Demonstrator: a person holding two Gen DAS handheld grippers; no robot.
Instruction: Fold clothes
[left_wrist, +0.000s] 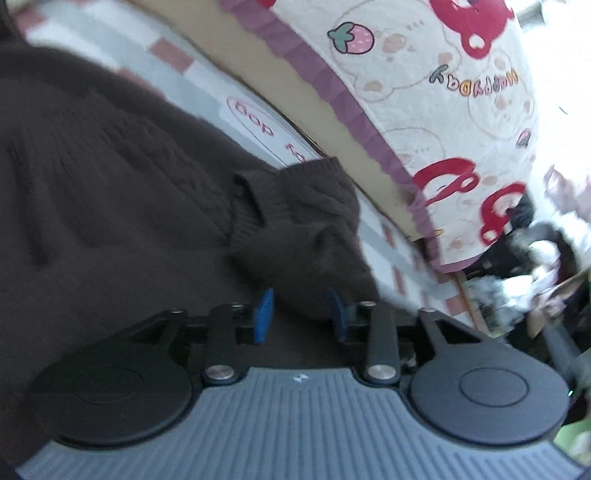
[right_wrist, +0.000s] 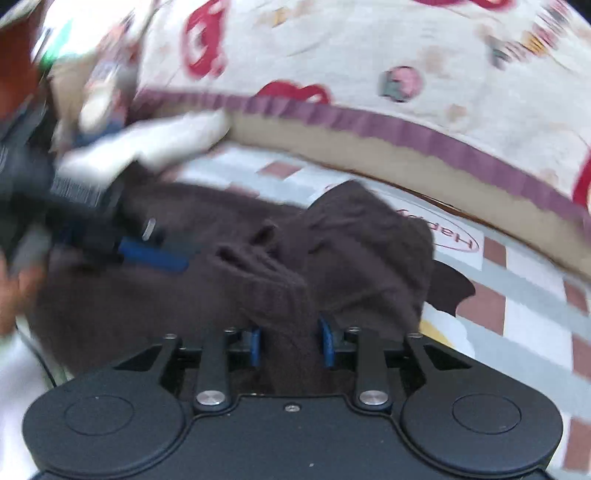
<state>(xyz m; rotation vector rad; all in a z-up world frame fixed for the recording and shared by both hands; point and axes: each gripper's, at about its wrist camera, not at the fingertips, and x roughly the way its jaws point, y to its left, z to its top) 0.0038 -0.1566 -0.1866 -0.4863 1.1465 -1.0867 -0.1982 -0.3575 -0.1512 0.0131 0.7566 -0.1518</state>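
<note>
Across the checked cloth (right_wrist: 532, 280), mid-frame, the brown knit sweater (right_wrist: 354, 240) is lying bunched — thick, soft, floppy, I judge. My right gripper (right_wrist: 290, 345) is clamping a ribbed fold; my left gripper (left_wrist: 301, 314) is pinching another bunch — hems are gripping best.

Home bedroom: cartoon-print quilt (left_wrist: 424, 92), checked sheet (right_wrist: 524, 295).

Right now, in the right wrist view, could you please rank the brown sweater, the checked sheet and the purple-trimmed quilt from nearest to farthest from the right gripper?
1. Brown sweater, between the right gripper's fingers.
2. Checked sheet, beneath, to the right.
3. Purple-trimmed quilt, beyond, across the top.
</note>
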